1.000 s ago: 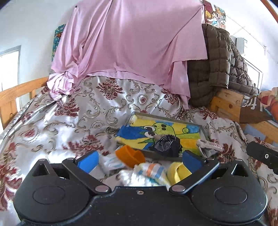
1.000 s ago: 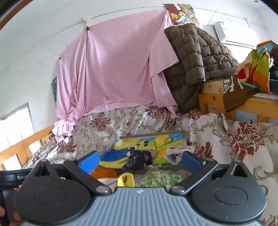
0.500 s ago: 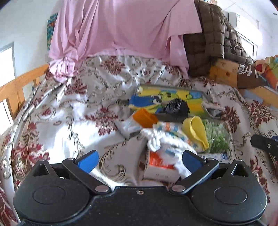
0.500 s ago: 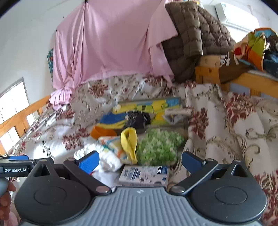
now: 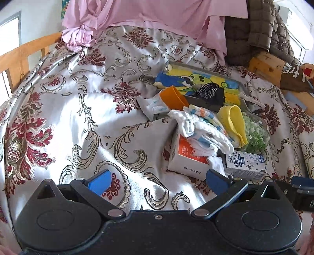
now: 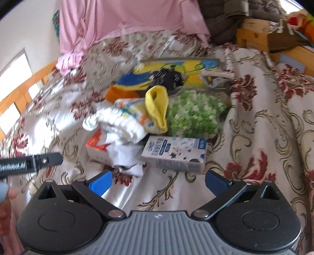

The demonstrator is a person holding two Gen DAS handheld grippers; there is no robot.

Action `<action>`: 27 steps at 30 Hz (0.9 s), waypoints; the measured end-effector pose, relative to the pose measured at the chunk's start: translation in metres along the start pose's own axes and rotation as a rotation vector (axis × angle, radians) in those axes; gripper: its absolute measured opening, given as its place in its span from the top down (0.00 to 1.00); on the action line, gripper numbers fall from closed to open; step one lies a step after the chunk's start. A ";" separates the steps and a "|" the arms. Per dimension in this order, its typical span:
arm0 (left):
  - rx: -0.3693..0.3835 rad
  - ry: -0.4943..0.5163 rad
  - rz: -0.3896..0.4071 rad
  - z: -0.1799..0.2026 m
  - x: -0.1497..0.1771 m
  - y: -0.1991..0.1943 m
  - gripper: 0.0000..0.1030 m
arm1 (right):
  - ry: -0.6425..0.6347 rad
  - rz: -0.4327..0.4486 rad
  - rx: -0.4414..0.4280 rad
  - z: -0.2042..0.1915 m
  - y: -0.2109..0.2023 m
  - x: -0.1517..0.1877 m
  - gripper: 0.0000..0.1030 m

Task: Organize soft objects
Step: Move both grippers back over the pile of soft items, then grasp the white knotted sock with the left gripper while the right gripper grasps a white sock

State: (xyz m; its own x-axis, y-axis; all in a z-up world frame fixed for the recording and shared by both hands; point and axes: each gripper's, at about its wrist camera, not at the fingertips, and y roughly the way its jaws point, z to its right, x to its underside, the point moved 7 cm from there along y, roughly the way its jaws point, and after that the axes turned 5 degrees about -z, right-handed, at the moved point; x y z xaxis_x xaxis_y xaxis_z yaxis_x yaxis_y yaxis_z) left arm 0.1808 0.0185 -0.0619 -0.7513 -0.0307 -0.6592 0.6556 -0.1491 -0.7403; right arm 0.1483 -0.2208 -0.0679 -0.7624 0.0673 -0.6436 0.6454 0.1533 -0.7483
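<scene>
A heap of soft things lies on the floral bedspread [image 5: 82, 121]: white striped socks [image 5: 198, 127] [image 6: 117, 121], a yellow sock [image 5: 233, 121] [image 6: 157, 104], a black striped cloth [image 5: 211, 93] [image 6: 168, 77], an orange piece [image 5: 172, 98] and a bag of green bits [image 5: 255, 131] [image 6: 194, 113]. The socks drape over an orange-and-white box [image 5: 186, 158] [image 6: 97, 147]. A blue-and-white carton [image 5: 245, 162] [image 6: 174, 153] lies beside it. My left gripper [image 5: 159, 180] hangs open, short of the boxes. My right gripper [image 6: 159, 181] is open too, just before the carton.
A colourful cartoon tray [image 5: 198, 82] lies behind the heap. Pink sheet [image 5: 157, 13] and a brown quilted jacket [image 5: 255, 29] hang at the back. Wooden bed rails [image 5: 23, 51] run on the left, and a wooden frame [image 5: 268, 64] on the right.
Both views have tilted down and pulled back, so the boxes and more bedspread now show in front of the heap. Both grippers stay open and empty.
</scene>
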 end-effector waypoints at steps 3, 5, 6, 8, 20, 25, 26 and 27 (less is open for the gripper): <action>0.008 0.006 -0.022 0.000 -0.004 0.009 0.01 | -0.023 -0.038 -0.018 -0.006 0.009 0.001 0.00; 0.006 0.012 -0.030 0.000 -0.005 0.013 0.01 | -0.036 -0.064 -0.026 -0.010 0.015 0.003 0.00; 0.003 0.013 -0.036 -0.001 -0.006 0.015 0.01 | -0.041 -0.073 -0.028 -0.011 0.017 0.003 0.00; 0.000 0.010 -0.054 -0.002 -0.005 0.020 0.01 | -0.051 -0.090 -0.035 -0.014 0.020 0.004 0.00; -0.035 -0.064 -0.077 -0.014 -0.013 0.033 0.01 | -0.231 -0.053 -0.005 -0.039 0.046 -0.007 0.00; -0.057 -0.044 -0.047 -0.015 -0.020 0.037 0.01 | -0.330 -0.003 0.023 -0.045 0.056 -0.016 0.00; -0.063 -0.040 -0.044 -0.015 -0.020 0.038 0.01 | -0.348 0.003 0.025 -0.047 0.058 -0.017 0.00; -0.066 -0.039 -0.043 -0.015 -0.021 0.039 0.01 | -0.366 0.010 0.027 -0.048 0.060 -0.018 0.00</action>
State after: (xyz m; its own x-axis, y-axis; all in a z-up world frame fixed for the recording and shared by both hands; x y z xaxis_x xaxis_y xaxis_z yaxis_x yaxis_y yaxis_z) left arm 0.2232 0.0283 -0.0784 -0.7805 -0.0640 -0.6219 0.6251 -0.0853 -0.7758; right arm 0.1982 -0.1650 -0.0937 -0.6913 -0.2892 -0.6622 0.6577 0.1276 -0.7424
